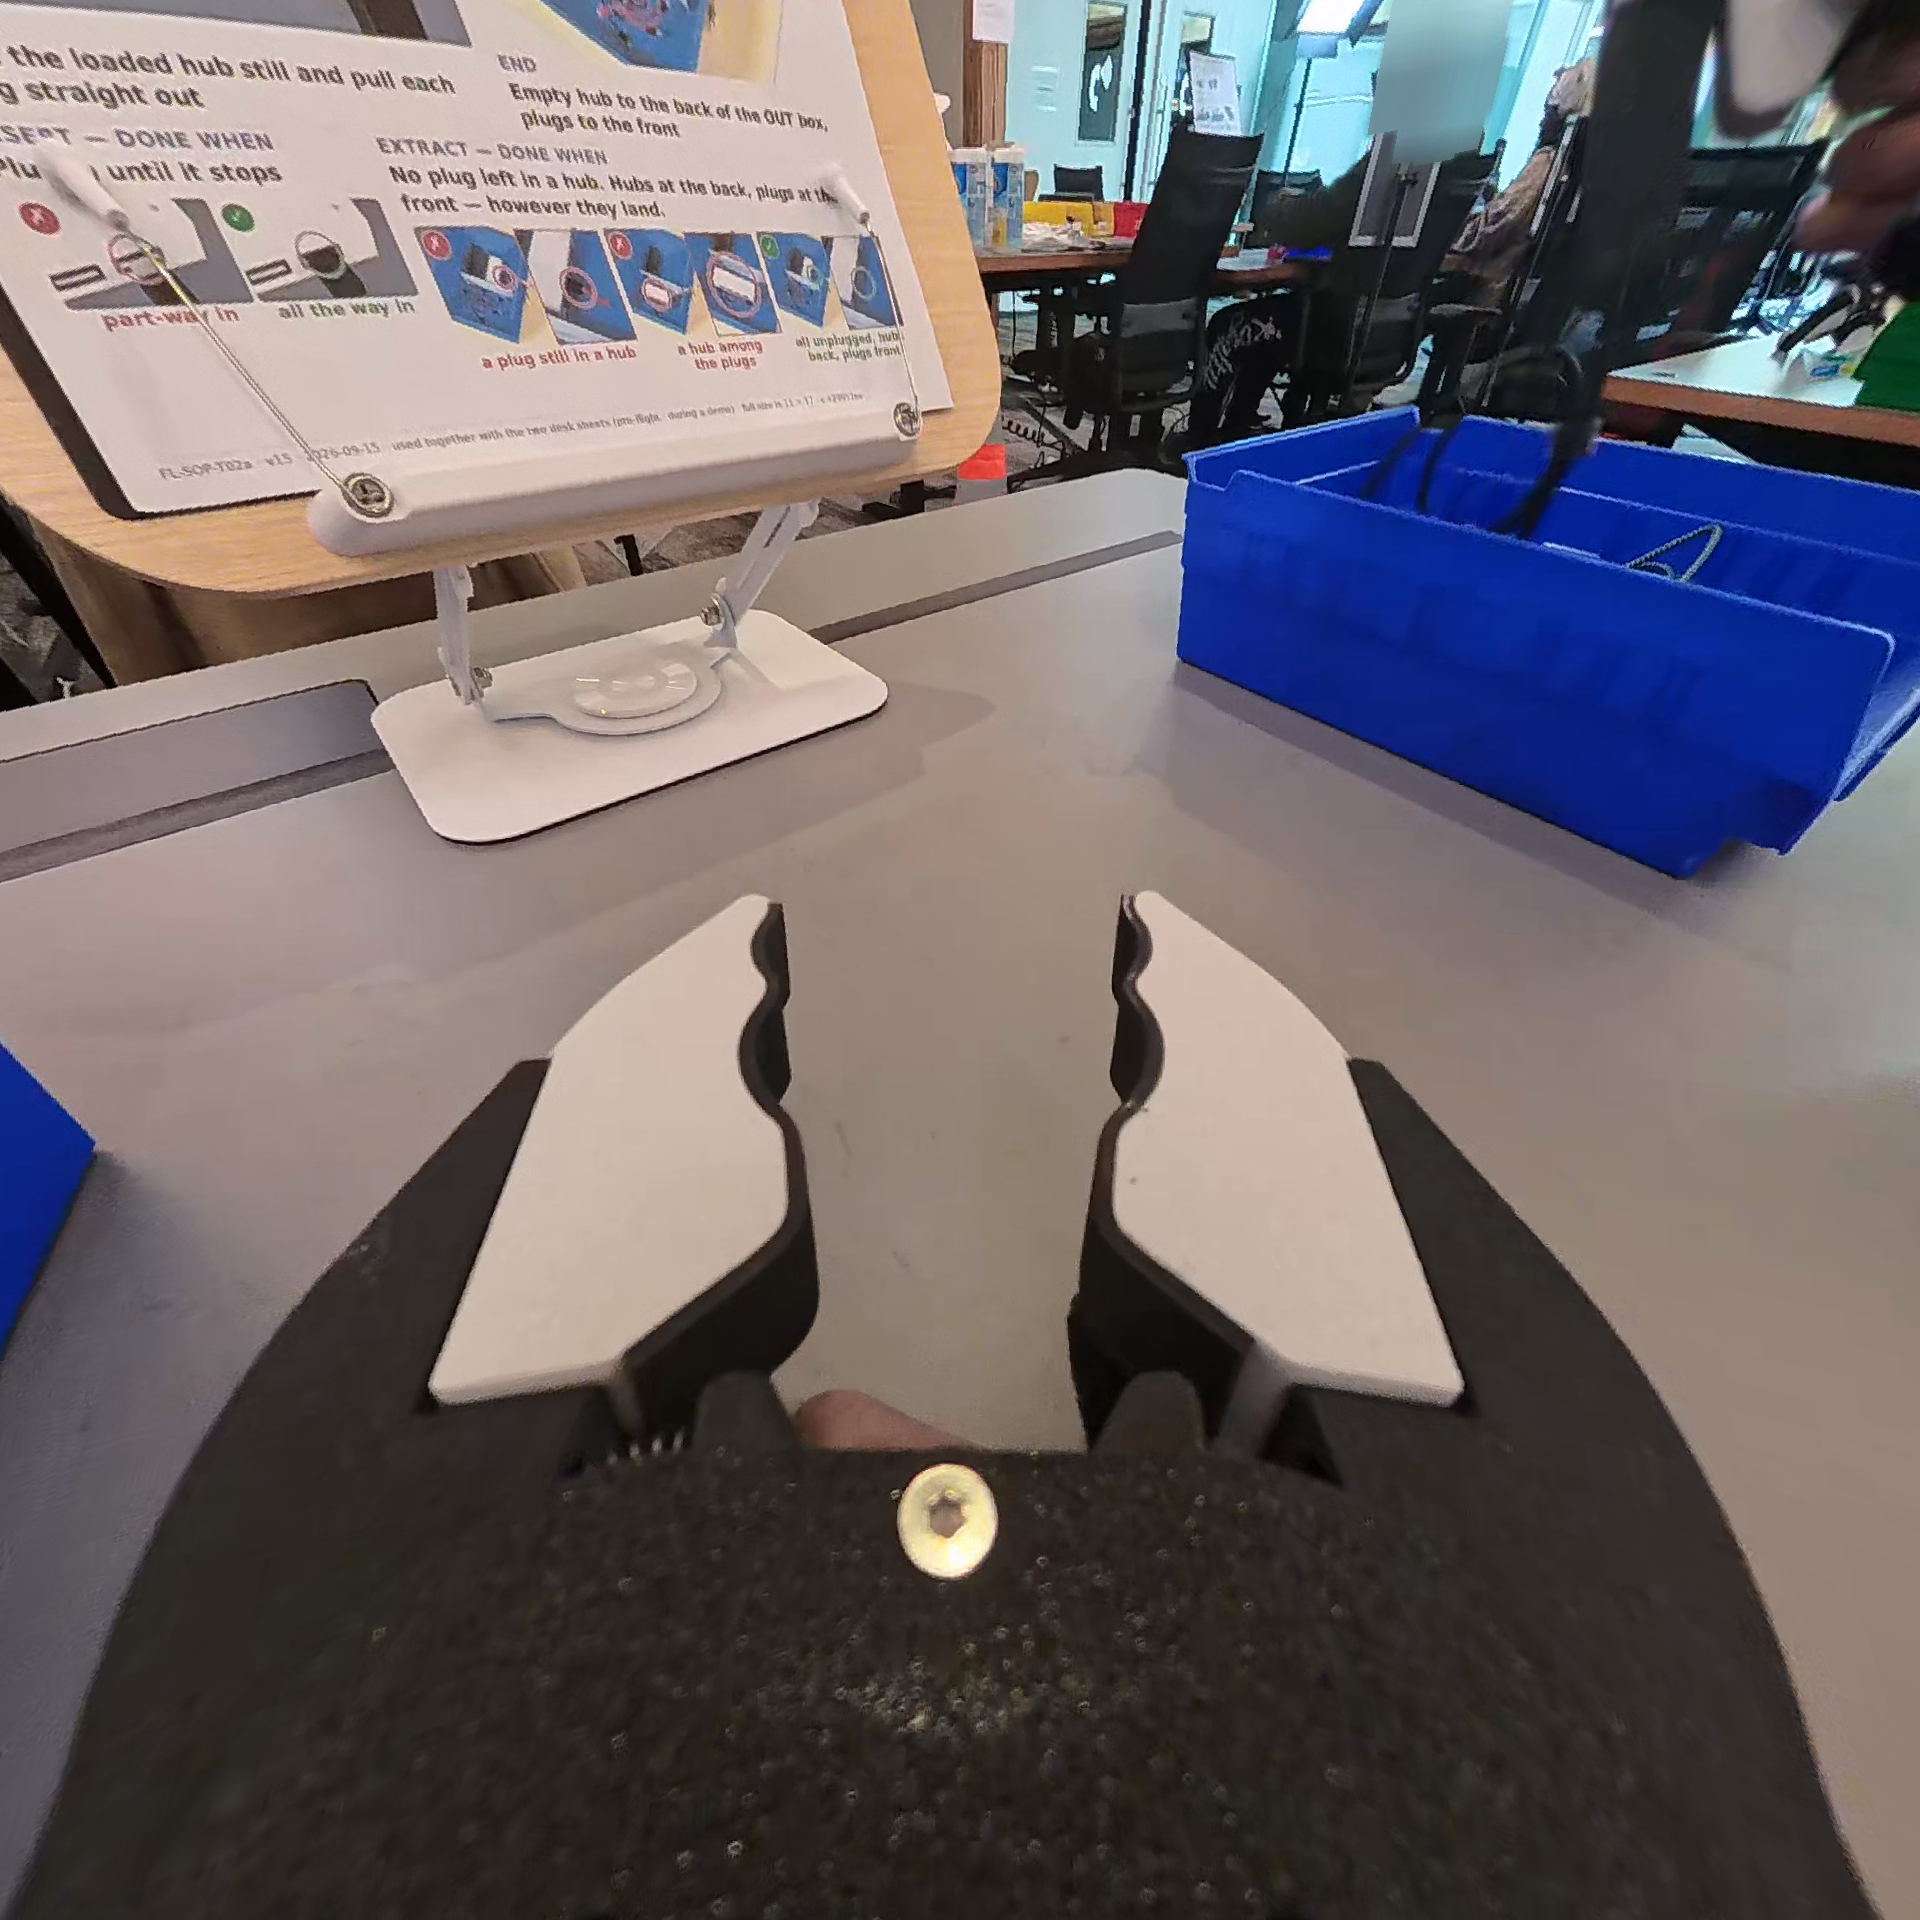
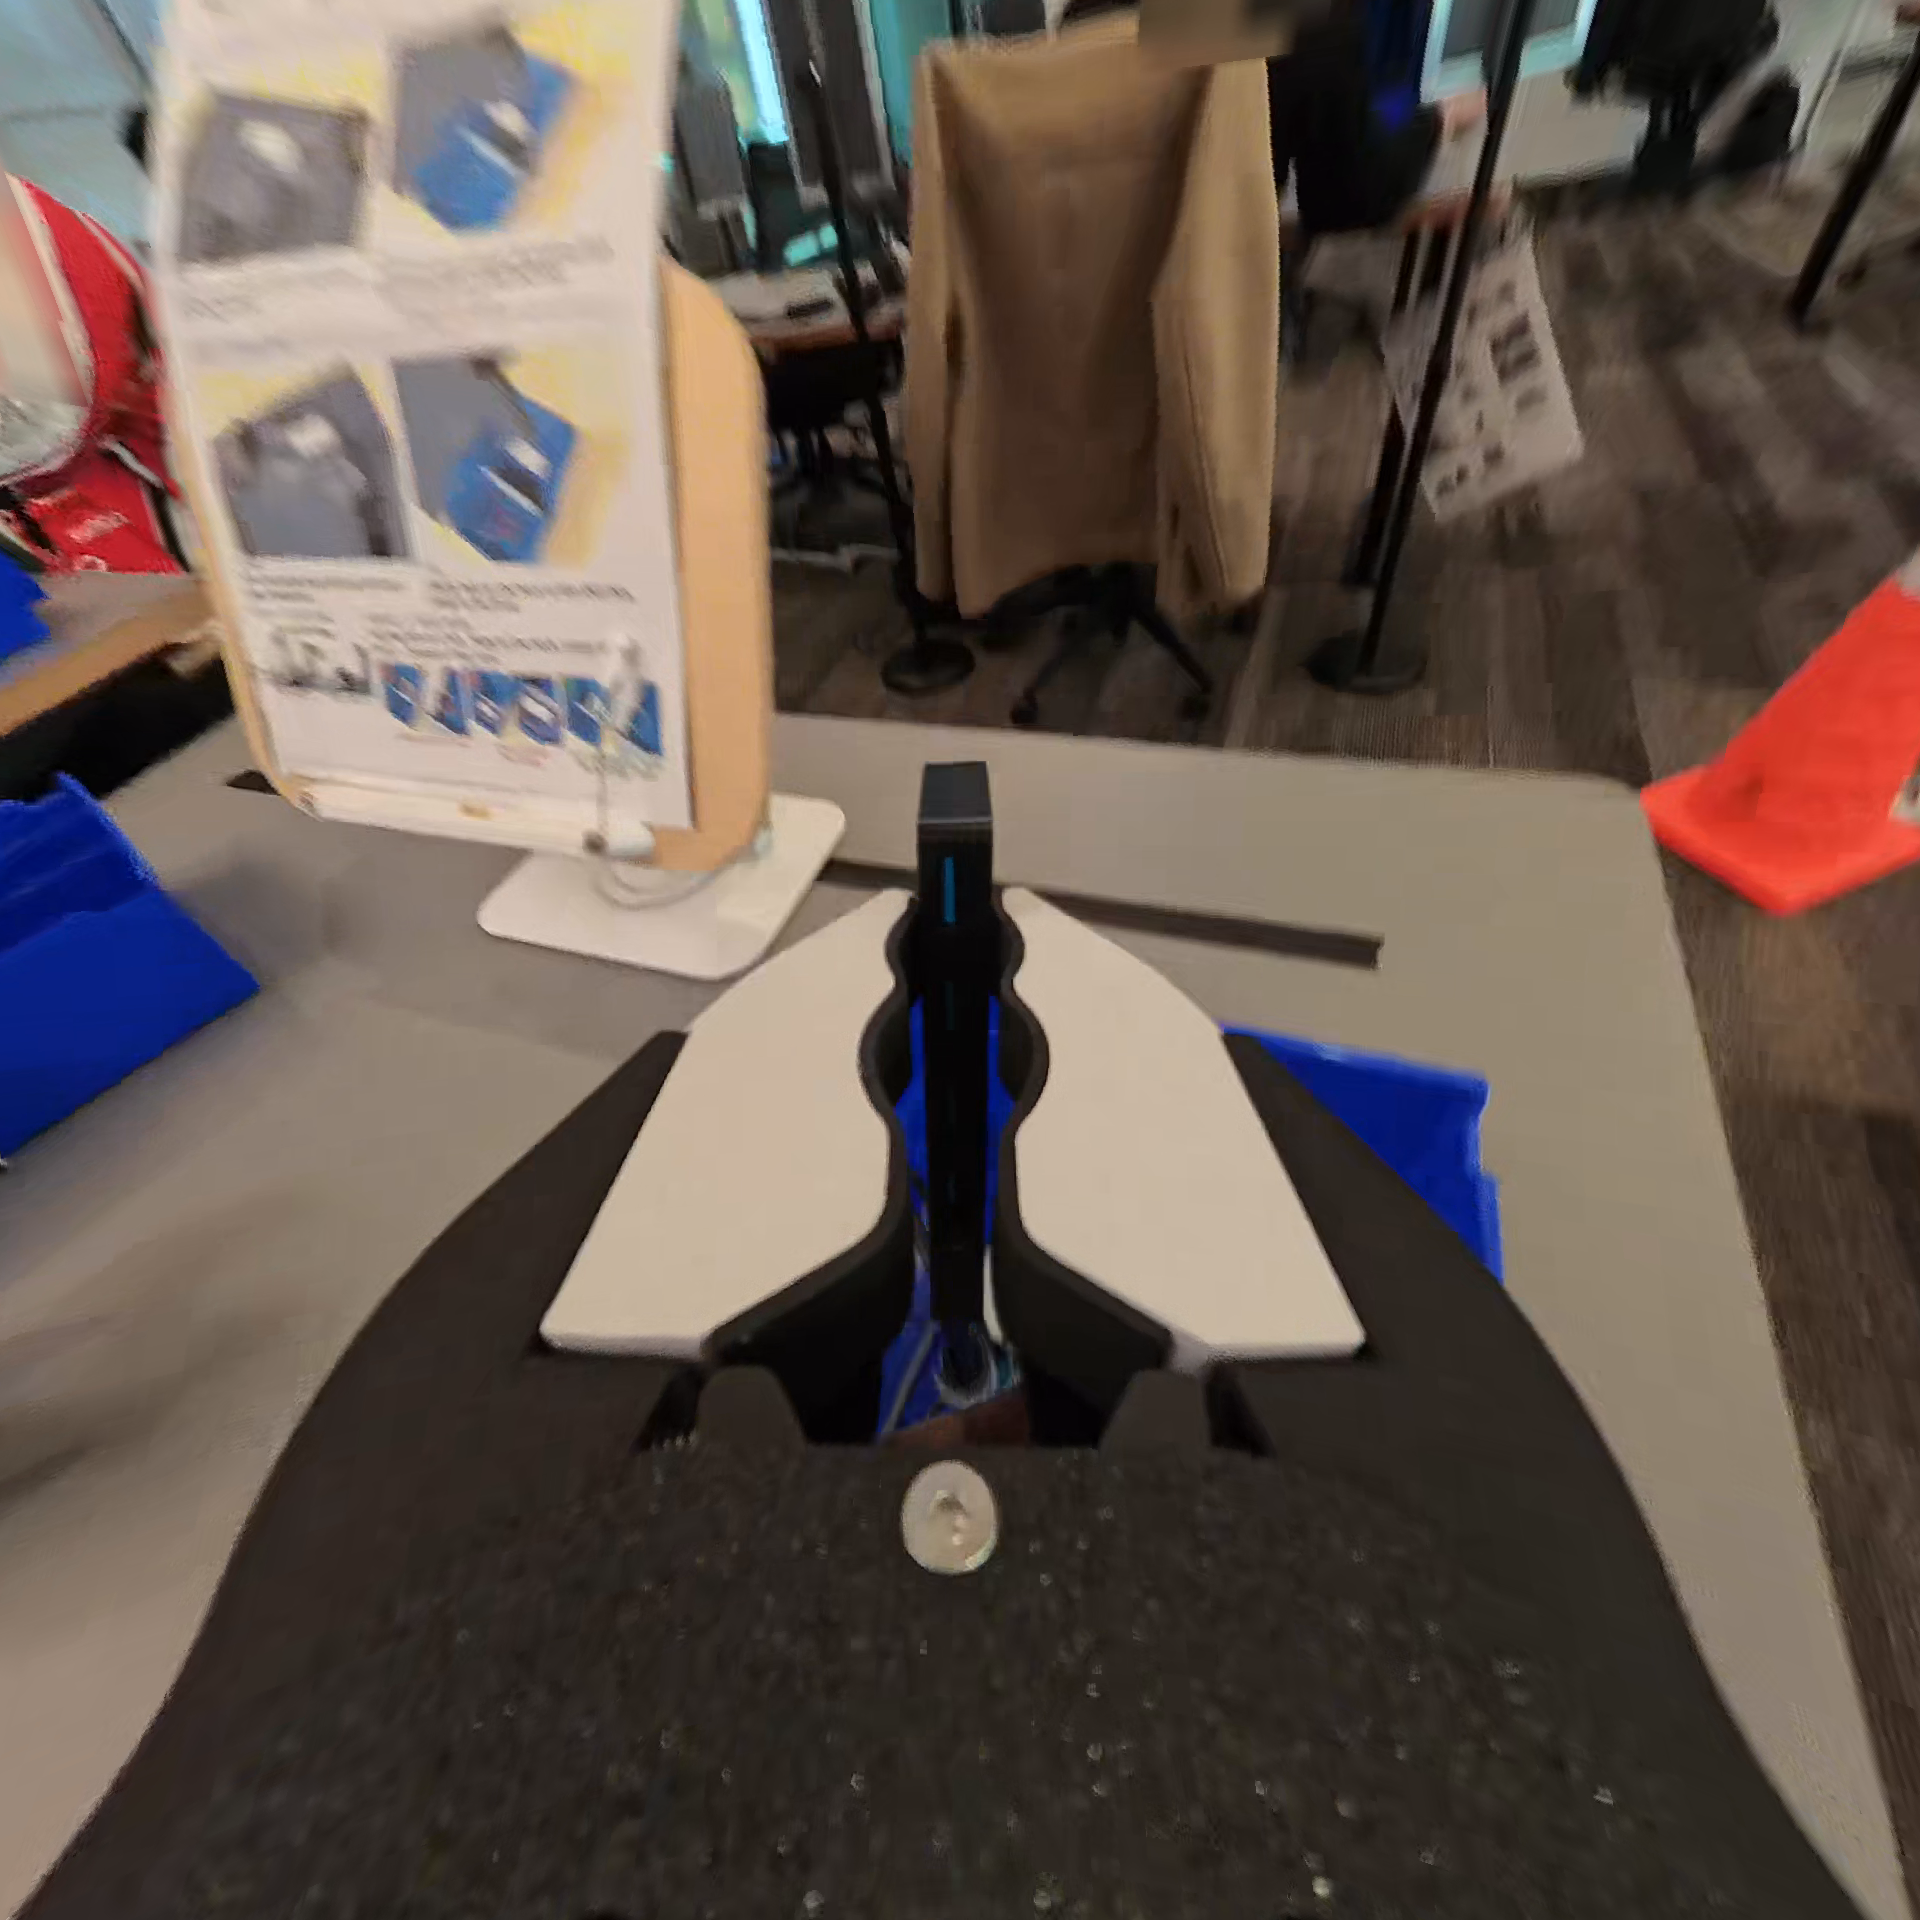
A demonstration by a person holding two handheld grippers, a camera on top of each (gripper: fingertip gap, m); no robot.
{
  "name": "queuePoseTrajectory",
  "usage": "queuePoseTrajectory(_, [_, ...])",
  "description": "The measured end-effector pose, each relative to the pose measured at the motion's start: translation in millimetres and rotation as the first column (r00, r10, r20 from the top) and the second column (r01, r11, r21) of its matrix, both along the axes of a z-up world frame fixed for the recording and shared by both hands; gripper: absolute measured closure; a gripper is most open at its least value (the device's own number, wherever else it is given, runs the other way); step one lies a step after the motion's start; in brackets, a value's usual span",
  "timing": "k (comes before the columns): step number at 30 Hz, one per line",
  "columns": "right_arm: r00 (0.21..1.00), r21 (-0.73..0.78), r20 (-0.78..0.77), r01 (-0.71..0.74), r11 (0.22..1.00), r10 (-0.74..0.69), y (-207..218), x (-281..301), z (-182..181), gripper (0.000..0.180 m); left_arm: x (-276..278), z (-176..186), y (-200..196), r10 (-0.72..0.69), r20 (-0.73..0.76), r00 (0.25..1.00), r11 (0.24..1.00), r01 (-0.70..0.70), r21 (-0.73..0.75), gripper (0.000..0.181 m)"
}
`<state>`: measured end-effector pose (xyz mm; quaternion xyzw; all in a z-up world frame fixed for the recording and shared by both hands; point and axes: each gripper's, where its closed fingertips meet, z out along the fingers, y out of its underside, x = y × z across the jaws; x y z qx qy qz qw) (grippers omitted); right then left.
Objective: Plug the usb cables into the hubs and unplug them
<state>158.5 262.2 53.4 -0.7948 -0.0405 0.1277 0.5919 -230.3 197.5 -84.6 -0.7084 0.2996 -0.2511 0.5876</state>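
My left gripper [image 1: 951,925] is open and empty, held low over the grey table [image 1: 935,790]. My right gripper [image 2: 954,904] is shut on a slim black USB hub [image 2: 954,831] with blue ports, which stands upright between the fingers and sticks out past their tips. It is held above a blue bin [image 2: 1382,1112]. In the left wrist view the same bin [image 1: 1507,665] stands at the right, and dark cables [image 1: 1548,468] hang into it from the blurred right gripper above. A cable end [image 2: 961,1371] shows below the hub.
An instruction sheet on a wooden board with a white stand [image 1: 623,707] is at the back of the table, also in the right wrist view [image 2: 436,416]. A second blue bin [image 2: 83,956] is at the left. An orange cone [image 2: 1808,769] lies beyond the table's right edge. Spacing between my two grippers at the tips: around 40 centimeters.
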Motion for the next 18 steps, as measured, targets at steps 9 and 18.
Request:
queuePoseTrajectory(9, [0.999,-0.608,0.015,0.048,0.792,-0.049,-16,43,-168,0.169,4,-7,-1,-0.014,-0.04,0.999,1.0,0.014,-0.01,0.119])
queuePoseTrajectory(18, [0.918,-0.62,0.395,0.236,0.748,0.037,-14,66,-186,0.137,9,-13,-4,-0.023,-0.098,0.995,1.0,0.024,0.008,0.116])
